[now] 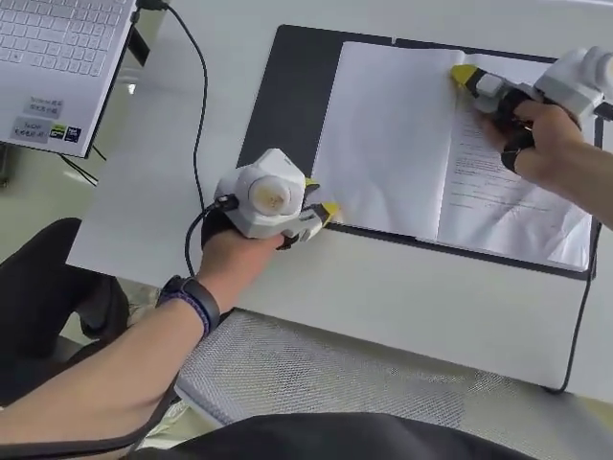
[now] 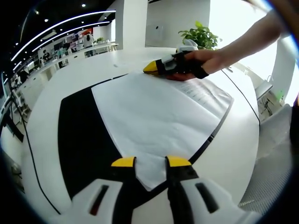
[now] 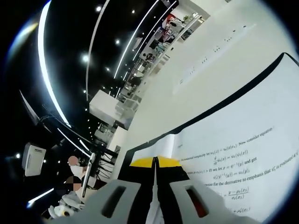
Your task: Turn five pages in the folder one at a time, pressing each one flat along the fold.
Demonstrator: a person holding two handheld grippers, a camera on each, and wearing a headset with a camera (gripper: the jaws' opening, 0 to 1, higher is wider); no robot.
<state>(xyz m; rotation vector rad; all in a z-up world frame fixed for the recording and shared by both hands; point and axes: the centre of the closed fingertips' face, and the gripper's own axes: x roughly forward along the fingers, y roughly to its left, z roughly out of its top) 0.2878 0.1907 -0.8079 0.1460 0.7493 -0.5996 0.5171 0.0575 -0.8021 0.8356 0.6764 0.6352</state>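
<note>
Your right hand-held gripper, tips together, presses the middle of the folder. Your left hand-held gripper sits spread at its near edge. It lies open, wide across the bench.

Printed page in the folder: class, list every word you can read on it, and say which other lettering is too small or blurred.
"Now consider equation": printed page, right gripper view.
"and get": the line below.
"to emphasize that": lower still, less sure.
Its formulas: too small to read.
Same page in the head view: blurred.
Laptop stickers: too small to read.
</note>
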